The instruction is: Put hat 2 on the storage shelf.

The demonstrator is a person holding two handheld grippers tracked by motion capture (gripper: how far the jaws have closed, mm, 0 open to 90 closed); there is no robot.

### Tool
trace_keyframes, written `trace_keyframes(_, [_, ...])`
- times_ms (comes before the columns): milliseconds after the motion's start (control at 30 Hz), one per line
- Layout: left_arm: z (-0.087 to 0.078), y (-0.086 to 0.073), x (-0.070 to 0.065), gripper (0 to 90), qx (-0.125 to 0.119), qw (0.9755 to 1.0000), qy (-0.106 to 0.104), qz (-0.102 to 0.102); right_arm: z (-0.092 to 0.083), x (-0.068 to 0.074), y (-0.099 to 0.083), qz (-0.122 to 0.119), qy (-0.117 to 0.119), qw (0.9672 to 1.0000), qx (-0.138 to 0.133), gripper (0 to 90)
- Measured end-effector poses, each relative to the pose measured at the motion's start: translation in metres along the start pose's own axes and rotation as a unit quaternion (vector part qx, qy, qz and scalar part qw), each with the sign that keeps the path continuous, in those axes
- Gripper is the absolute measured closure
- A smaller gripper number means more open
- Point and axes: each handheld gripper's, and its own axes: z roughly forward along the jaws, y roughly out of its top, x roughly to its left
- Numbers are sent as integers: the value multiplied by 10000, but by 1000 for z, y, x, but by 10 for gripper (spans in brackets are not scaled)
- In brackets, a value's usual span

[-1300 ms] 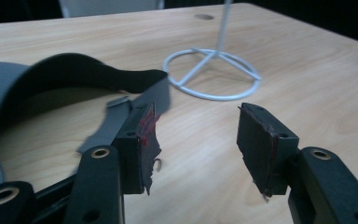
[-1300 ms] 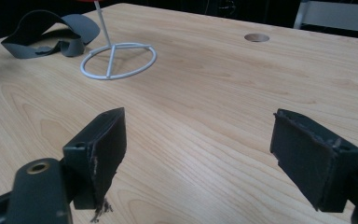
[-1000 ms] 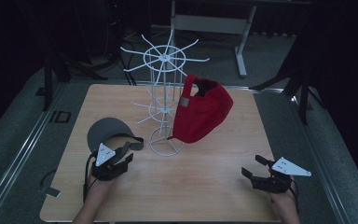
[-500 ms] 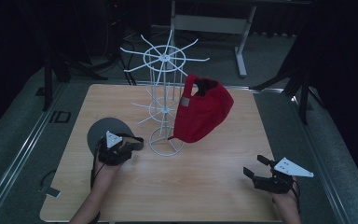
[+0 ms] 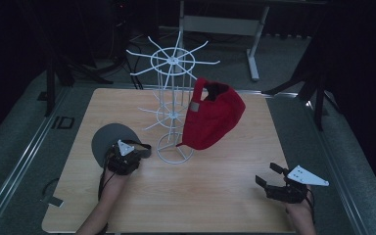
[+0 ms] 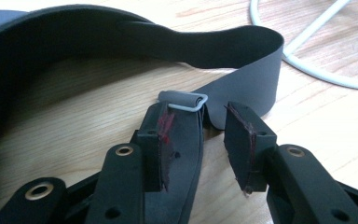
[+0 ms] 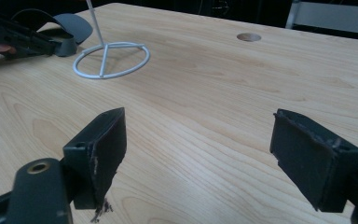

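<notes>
A dark grey visor cap [image 5: 108, 142] lies flat on the left of the wooden table [image 5: 215, 196]. My left gripper [image 5: 132, 149] sits low over its back strap [image 6: 242, 46]. In the left gripper view, the strap's end with its metal buckle [image 6: 182, 99] passes between the jaws of my left gripper [image 6: 200, 121]. It lies against one pad, and a gap stays at the other. These jaws have just been closing. A red cap [image 5: 213, 117] hangs on the white wire rack [image 5: 172, 61]. My right gripper [image 5: 268, 174] rests wide open near the front right, holding nothing [image 7: 198, 135].
The rack's ring base [image 5: 175, 149] stands just right of the visor and my left gripper, and its white wire [image 6: 307, 65] runs close behind the strap. A round hole [image 7: 249, 37] is in the tabletop farther off. Dark floor and a metal frame lie beyond the table.
My left gripper has moved away from the person onto the visor's strap, and its jaws have narrowed around it. The right gripper and the red cap have stayed put.
</notes>
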Motion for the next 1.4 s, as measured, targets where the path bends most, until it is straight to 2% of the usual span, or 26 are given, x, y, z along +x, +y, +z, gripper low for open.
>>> trace_keyframes(167, [0, 2, 2, 720, 42, 10000, 51, -68, 1, 1, 0, -7, 15, 10000, 29, 183])
trace_keyframes(267, [-1, 2, 3, 846, 37, 10000, 8, -33, 2, 1, 0, -7, 8, 10000, 51, 183])
trace_keyframes(333, [-3, 1, 4, 866, -8, 10000, 0, -59, 2, 1, 0, -3, 5, 10000, 21, 183])
trace_keyframes(467, [-11, 0, 4, 877, -321, 9994, 35, -100, 1, 0, 1, 4, 1, 10000, 7, 183])
trace_keyframes(567, [-20, 3, 1, 879, -658, 9978, 36, -60, 1, 0, 1, 1, -5, 10000, -2, 183])
trace_keyframes(600, [-24, 3, 1, 879, -772, 9970, -32, -79, 0, 0, 1, 2, -9, 10000, -1, 183])
trace_keyframes(667, [-31, 4, -1, 879, -1060, 9943, -124, 30, 0, 0, 1, -7, 1, 10000, -14, 183])
trace_keyframes(700, [-35, 3, 0, 879, -1329, 9902, -411, 78, 0, 0, 1, -11, -7, 10000, -11, 183])
trace_keyframes(733, [-39, 3, 0, 879, -1516, 9869, -520, 200, 0, 0, 1, -10, -11, 10000, -16, 183])
trace_keyframes(767, [-42, 3, -1, 879, -1519, 9869, -421, 329, -1, 0, 1, -13, -9, 10000, -35, 183])
trace_keyframes(800, [-44, 3, 0, 879, -1538, 9860, -563, 312, -1, 0, 2, -7, -10, 10000, -35, 183])
trace_keyframes(833, [-46, 3, 1, 879, -1618, 9844, -600, 343, -2, -1, 2, -6, -12, 10000, -32, 183])
trace_keyframes(867, [-48, 2, 3, 880, -1588, 9849, -568, 401, -2, -1, 2, -10, -17, 10000, -40, 183])
trace_keyframes(900, [-48, 2, 6, 880, -1588, 9843, -685, 342, -2, -1, 2, -7, -12, 10000, -44, 183])
trace_keyframes(1000, [-53, 0, 13, 881, -1715, 9815, -807, 279, -3, -1, 2, -4, -5, 10000, -63, 183])
trace_keyframes(1033, [-55, -1, 16, 881, -1773, 9805, -795, 279, -3, -1, 2, 3, -2, 10000, -66, 183])
trace_keyframes(1100, [-60, -1, 20, 881, -1872, 9778, -902, 262, -3, -1, 2, 7, -3, 10000, -67, 183])
trace_keyframes(1200, [-67, 0, 26, 881, -1982, 9754, -921, 277, -3, 0, 3, -1, 5, 10000, -71, 183])
trace_keyframes(1233, [-69, 1, 28, 881, -2034, 9739, -968, 278, -3, 0, 3, -3, 9, 10000, -70, 183])
trace_keyframes(1267, [-72, 2, 31, 882, -2120, 9713, -1043, 261, -2, 0, 3, -2, 16, 10000, -64, 183])
trace_keyframes(1400, [-83, 8, 39, 882, -2366, 9656, -1042, 294, -2, 0, 3, -14, 30, 10000, -52, 183])
